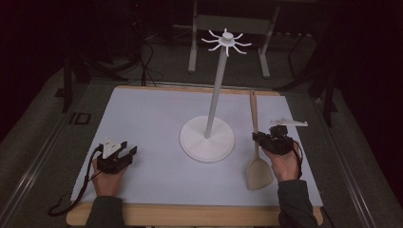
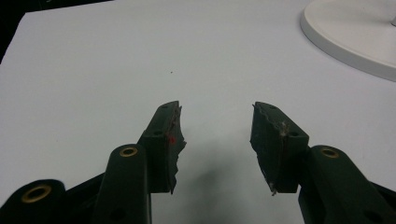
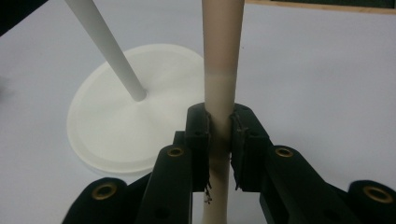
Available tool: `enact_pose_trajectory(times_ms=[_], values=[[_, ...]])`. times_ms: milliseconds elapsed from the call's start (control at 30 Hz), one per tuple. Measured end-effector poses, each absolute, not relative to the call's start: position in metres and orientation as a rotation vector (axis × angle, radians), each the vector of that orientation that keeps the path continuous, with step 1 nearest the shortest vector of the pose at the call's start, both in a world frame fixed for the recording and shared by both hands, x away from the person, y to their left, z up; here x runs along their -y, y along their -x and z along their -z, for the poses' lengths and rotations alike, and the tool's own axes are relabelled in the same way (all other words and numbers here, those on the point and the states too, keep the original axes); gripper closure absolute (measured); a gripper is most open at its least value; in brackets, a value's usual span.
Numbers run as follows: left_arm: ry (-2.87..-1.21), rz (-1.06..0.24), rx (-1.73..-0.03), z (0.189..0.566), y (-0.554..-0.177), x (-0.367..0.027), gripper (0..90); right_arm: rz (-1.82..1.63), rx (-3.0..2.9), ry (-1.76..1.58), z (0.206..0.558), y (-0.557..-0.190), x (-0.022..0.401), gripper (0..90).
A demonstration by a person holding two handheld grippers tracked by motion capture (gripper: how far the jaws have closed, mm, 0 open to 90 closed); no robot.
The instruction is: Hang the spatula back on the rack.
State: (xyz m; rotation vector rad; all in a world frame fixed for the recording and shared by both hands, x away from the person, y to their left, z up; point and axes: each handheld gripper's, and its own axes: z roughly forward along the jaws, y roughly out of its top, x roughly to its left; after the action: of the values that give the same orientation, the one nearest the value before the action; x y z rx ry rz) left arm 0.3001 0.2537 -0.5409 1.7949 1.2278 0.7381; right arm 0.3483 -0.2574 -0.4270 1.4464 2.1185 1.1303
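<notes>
Right tongs [image 3: 219,135] clamped around spatula [image 3: 222,56]

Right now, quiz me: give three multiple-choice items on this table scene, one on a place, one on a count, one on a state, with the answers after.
1. Where does the white stand sit relative to the spatula?
A. between the two claws, on the left claw's side of it
B. beyond the right claw, by the table's edge
C. on top of it

2. How many claws are closed on something?
A. none
B. one
C. two

3. How is the left claw?
A. shut on the stand's pole
B. shut on nothing
C. open over the bare sheet

Answers: 1 A, the high view shows the stand mid-table. 2 B, the right claw clamps the spatula's handle. 3 C, its jaws stand apart with nothing between.
</notes>
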Motion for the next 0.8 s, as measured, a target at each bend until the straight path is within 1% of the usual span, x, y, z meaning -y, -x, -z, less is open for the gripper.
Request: enact_pose_trajectory(times_ms=[800], values=[[-1.787,-0.743,-1.23,0.541,-0.3,-0.254,52.4,-1.2,-2.082,-1.344,0.4,-0.34,0.25,78.4]])
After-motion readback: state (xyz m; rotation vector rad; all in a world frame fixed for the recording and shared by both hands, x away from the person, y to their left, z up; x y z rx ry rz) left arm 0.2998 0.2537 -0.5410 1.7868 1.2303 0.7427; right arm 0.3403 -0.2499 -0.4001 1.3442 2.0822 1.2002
